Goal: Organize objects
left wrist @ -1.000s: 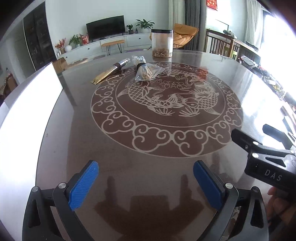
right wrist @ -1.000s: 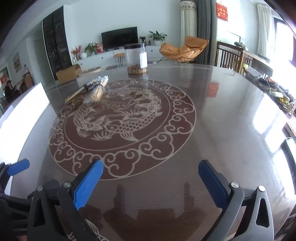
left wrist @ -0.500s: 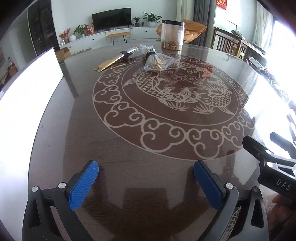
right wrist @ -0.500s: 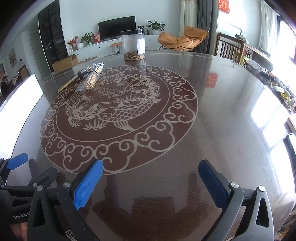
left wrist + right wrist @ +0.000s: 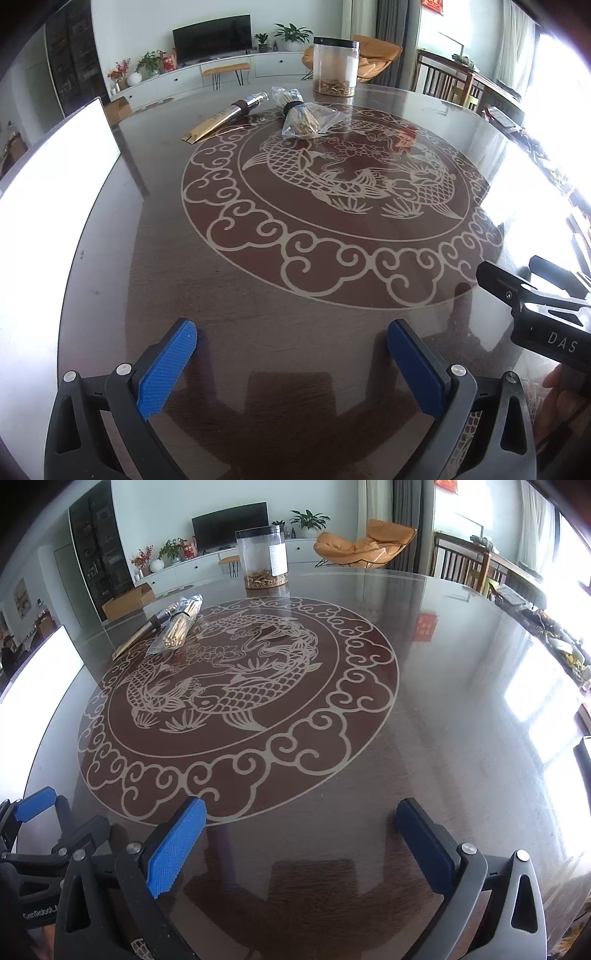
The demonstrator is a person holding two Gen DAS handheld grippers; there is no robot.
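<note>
A clear plastic bag of tan sticks [image 5: 300, 118] [image 5: 177, 627] lies at the far side of the dark round table [image 5: 258, 295] [image 5: 461, 701], beside a gold and black tube [image 5: 225, 116] [image 5: 147, 631]. Further back stands a clear jar with a black lid [image 5: 335, 66] [image 5: 263, 559], some tan pieces at its bottom. My left gripper [image 5: 291, 354] hovers open over the near table edge, nothing between its blue pads. My right gripper [image 5: 301, 834] is likewise open and empty, just right of the left one. Both are far from the objects.
A carp and cloud pattern [image 5: 332, 203] covers the table's middle. A white board [image 5: 55, 177] leans at the left edge. Wooden chairs [image 5: 461, 568] and an orange lounge chair [image 5: 365, 542] stand beyond the table. Clutter lies along the right side [image 5: 554, 638].
Both grippers have drawn nearer to the table and tilted, so the bag, tube and jar sit closer and larger in view. Both stay open.
</note>
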